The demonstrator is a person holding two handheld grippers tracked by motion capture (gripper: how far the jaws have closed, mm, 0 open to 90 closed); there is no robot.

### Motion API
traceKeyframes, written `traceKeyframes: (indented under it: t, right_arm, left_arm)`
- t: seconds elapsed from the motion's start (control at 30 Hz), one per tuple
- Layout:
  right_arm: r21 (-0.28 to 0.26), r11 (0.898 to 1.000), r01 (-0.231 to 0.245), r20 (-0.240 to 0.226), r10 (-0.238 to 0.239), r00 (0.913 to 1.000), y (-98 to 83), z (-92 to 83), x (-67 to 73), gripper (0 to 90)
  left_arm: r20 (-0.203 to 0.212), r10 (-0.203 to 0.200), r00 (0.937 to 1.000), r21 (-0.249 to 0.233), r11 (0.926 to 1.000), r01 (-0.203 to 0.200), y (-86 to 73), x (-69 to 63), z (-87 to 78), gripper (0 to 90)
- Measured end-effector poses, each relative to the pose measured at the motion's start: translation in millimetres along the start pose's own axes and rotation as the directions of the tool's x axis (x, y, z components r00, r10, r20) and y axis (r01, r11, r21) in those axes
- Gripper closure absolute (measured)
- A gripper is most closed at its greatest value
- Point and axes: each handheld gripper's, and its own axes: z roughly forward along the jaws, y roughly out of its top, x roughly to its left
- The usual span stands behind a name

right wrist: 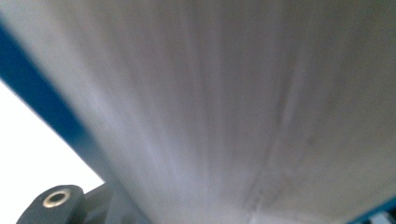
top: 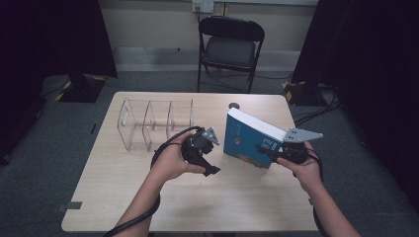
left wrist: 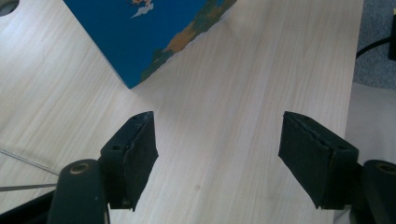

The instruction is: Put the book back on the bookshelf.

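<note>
Wood-grain table [top: 237, 197] fronts black folding chair [top: 230, 47].

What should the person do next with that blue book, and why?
Probably carry the blue book left toward the clear divided rack. The right gripper is clamped on its edge, holding it tilted off the table, while the left gripper waits open beside it.
</note>
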Motion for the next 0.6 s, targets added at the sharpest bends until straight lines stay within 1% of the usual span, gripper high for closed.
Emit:
traceKeyframes:
  t: [0.03,0.07,0.1,0.17,0.2,0.23,0.3,0.33,0.37,0.4,0.5,0.6]
  right_arm:
    - [0.010,1.000,-0.013,-0.010,0.013,0.9999,0.9,-0.2,-0.4,57.8]
    - [0.010,1.000,-0.013,-0.010,0.013,0.9999,0.9,-0.2,-0.4,57.8]
    - [0.015,1.000,-0.023,-0.007,0.023,0.9997,1.6,-0.2,-0.3,57.6]
    - [0.018,0.999,-0.034,-0.004,0.034,0.9994,2.5,0.1,-0.7,56.8]
    - [0.020,0.999,-0.047,-0.006,0.047,0.9989,3.1,0.0,-0.5,56.8]
    - [0.020,0.999,-0.047,-0.006,0.047,0.9989,3.1,0.0,-0.5,56.8]
    - [0.024,0.998,-0.052,-0.004,0.052,0.9986,3.6,-0.1,-0.4,56.7]
    - [0.027,0.998,-0.055,-0.005,0.055,0.9985,4.2,0.0,-1.2,56.7]
    - [0.027,0.998,-0.055,-0.005,0.055,0.9985,4.2,0.0,-1.2,56.7]
    - [0.032,0.998,-0.061,-0.011,0.061,0.9981,4.9,0.0,-2.6,56.6]
    - [0.035,0.997,-0.062,-0.012,0.063,0.9980,5.5,0.1,-3.4,56.4]
    - [0.032,0.997,-0.067,-0.009,0.067,0.9977,7.6,-0.7,-4.6,54.9]
  left_arm:
    - [0.001,0.002,1.0000,0.005,1.0000,-0.002,-1.0,0.5,0.3,27.5]
    - [0.002,-0.004,1.0000,0.008,1.0000,0.004,-2.2,0.6,0.6,27.5]
    - [-0.001,-0.007,1.0000,0.006,1.0000,0.007,-3.4,0.7,1.3,27.4]
    - [0.002,-0.005,1.0000,0.009,0.9999,0.005,-6.3,1.1,1.9,27.7]
    - [0.003,-0.017,0.9999,0.003,0.9999,0.017,-8.1,0.4,3.1,27.7]
    - [0.003,-0.009,1.0000,0.009,0.9999,0.009,-9.8,0.8,3.6,27.7]
    - [0.004,-0.020,0.9998,0.009,0.9998,0.020,-13.7,0.8,5.8,27.8]
    - [0.005,-0.013,0.9999,0.017,0.9998,0.013,-15.4,1.6,6.2,27.6]
    - [0.008,-0.033,0.9994,0.005,0.9994,0.033,-17.4,0.9,7.8,27.6]
    - [0.008,-0.026,0.9996,0.013,0.9996,0.026,-18.9,1.6,8.2,27.3]
    - [0.007,-0.037,0.9993,0.007,0.9993,0.037,-22.9,0.5,10.5,27.3]
    - [0.012,-0.032,0.9994,0.016,0.9994,0.031,-26.3,1.5,11.8,27.3]
